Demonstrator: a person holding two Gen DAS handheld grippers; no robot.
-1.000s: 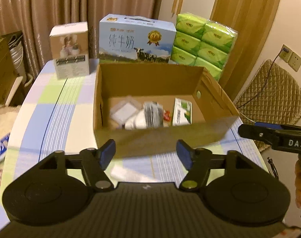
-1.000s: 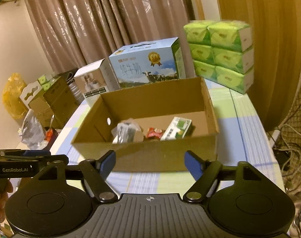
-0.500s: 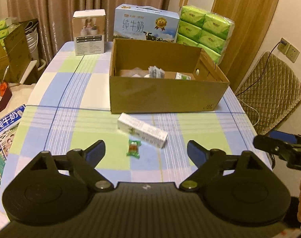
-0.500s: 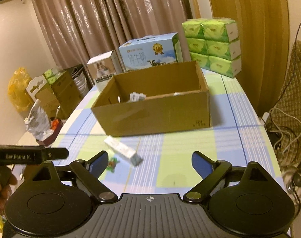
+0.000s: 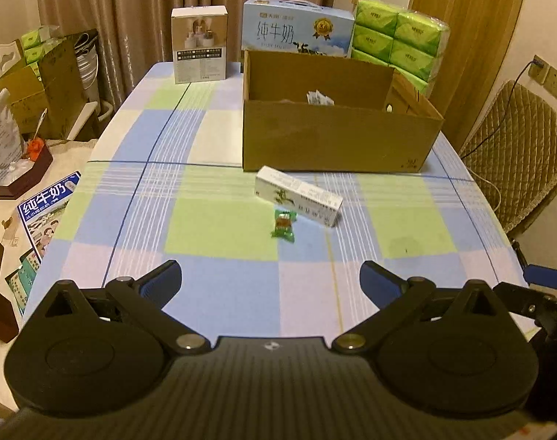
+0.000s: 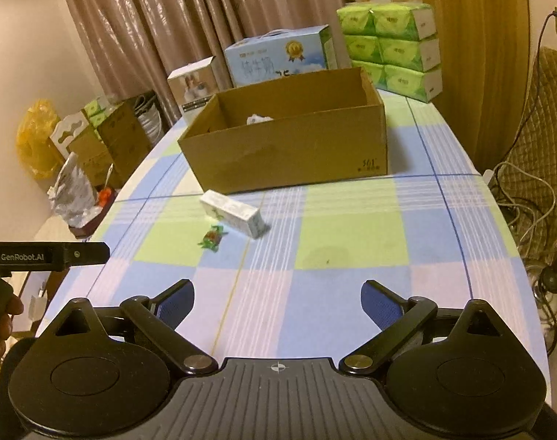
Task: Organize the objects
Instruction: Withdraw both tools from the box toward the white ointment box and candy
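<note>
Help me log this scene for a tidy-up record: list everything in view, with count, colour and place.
cardboard box: 1, brown, table centre, open
white carton: 1, white, lying before the box
candy: 1, green wrapper, beside the carton
milk case: 1, blue, behind the box
appliance box: 1, white-beige, far left
tissue packs: 1 stack, green, far right
table: 1, checked cloth
left hand-held gripper: 1, black, open, empty
right hand-held gripper: 1, black, open, empty
</note>
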